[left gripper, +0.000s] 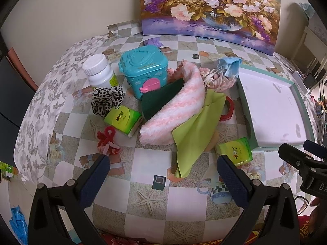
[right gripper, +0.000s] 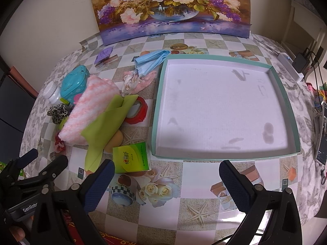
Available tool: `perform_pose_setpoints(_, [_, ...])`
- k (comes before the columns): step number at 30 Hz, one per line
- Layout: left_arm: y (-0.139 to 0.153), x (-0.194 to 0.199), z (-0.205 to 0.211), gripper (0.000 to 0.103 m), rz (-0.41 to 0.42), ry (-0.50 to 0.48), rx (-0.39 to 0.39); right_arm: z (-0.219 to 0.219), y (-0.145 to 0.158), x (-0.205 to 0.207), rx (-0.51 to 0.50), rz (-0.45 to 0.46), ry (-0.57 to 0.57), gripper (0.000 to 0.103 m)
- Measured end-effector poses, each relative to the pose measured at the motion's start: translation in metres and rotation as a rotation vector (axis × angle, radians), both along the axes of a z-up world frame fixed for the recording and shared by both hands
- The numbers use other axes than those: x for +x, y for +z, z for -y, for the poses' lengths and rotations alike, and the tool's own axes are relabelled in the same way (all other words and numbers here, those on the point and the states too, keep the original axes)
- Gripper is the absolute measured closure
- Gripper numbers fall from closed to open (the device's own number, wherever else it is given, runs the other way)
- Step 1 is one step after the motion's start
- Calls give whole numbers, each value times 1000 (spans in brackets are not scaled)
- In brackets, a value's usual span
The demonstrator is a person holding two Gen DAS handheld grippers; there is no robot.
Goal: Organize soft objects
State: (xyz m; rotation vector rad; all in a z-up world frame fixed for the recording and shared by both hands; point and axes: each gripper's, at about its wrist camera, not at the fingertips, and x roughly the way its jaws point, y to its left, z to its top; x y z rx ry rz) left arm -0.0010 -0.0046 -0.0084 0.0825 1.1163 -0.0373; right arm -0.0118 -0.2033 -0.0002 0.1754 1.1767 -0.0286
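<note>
A pink-and-white fluffy towel [left gripper: 175, 106] [right gripper: 90, 110] lies in a pile at the table's middle, with a lime green cloth [left gripper: 196, 130] [right gripper: 106, 126] draped over its near end and a dark green cloth [left gripper: 159, 100] under it. A blue face mask [left gripper: 229, 65] [right gripper: 151, 60] lies behind them beside the shallow teal-rimmed tray [left gripper: 245, 106] [right gripper: 157, 94], whose white floor holds nothing. Two green tissue packs [left gripper: 123, 120] [left gripper: 235, 153] [right gripper: 131, 157] lie nearby. My left gripper [left gripper: 163, 165] hangs open before the pile. My right gripper [right gripper: 165, 169] is open in front of the tray.
A teal toy box [left gripper: 143, 69], a white pill bottle [left gripper: 98, 71], a leopard-print scrunchie [left gripper: 106, 100], a red pipe-cleaner knot [left gripper: 107, 140] and a red tape roll [right gripper: 137, 110] surround the pile. A flower painting [right gripper: 169, 6] leans on the back wall. A power strip [right gripper: 290, 67] lies far right.
</note>
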Motion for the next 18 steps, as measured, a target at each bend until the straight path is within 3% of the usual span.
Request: perform_pose_setpoints(18, [-4, 1, -5, 0, -14, 18, -31, -4, -3, 1, 9, -11, 10, 0])
